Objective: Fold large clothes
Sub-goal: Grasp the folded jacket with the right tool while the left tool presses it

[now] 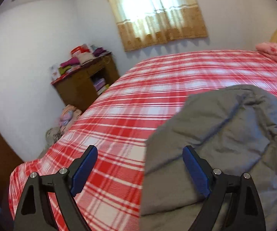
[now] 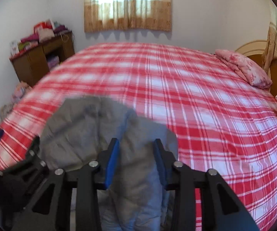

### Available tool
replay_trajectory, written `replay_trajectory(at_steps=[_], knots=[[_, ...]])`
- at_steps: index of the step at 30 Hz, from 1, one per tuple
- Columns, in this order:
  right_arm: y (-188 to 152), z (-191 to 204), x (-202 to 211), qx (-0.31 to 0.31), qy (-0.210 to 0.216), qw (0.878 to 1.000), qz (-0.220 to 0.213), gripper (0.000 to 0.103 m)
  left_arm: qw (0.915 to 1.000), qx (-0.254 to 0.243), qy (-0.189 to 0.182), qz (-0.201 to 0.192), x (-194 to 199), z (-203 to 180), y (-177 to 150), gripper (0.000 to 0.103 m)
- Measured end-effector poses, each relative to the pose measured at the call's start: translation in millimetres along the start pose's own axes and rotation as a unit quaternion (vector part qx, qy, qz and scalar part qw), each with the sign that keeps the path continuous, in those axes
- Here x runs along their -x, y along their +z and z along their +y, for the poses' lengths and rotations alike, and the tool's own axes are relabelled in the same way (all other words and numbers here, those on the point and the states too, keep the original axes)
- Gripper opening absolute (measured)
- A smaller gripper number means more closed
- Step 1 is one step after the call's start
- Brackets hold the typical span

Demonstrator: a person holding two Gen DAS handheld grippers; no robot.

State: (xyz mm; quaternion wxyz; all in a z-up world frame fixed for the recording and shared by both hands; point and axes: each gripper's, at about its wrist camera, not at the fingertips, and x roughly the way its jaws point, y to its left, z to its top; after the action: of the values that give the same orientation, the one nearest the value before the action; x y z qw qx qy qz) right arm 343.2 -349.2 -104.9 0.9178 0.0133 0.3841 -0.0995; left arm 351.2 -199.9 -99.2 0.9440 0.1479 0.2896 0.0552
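Observation:
A grey padded jacket (image 1: 221, 134) lies rumpled on the near side of the red plaid bed (image 1: 157, 80). My left gripper (image 1: 140, 148) hangs above the jacket's left edge, open wide, with nothing between its blue pads (image 1: 84, 171). My right gripper (image 2: 136, 141) points down at the jacket (image 2: 92, 134). Its jaws stand narrow around a ridge of grey fabric that fills the gap and touches both pads (image 2: 111, 163). The left gripper shows as a blurred black shape at the left edge of the right wrist view.
A folded pink quilt (image 2: 242, 67) lies at the head of the bed by the wooden headboard (image 2: 276, 73). A brown cabinet (image 1: 84, 82) piled with folded cloth stands in the corner, with bundles on the floor beside it. A curtained window (image 1: 157, 13) is behind the bed.

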Motion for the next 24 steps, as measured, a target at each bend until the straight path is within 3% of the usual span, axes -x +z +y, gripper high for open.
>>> replay_trajectory(at_steps=[8,24], knots=[[-62,-35,-20,-0.062,-0.007,0.998,-0.014,0.035,0.9966,-0.074,-0.03,-0.019,-6,-63,-21,0.091],[-78,-29,-34,-0.081,-0.02,0.996,-0.021,0.035,0.9954,-0.062,-0.073,0.0,-38,-79,-39,0.091]])
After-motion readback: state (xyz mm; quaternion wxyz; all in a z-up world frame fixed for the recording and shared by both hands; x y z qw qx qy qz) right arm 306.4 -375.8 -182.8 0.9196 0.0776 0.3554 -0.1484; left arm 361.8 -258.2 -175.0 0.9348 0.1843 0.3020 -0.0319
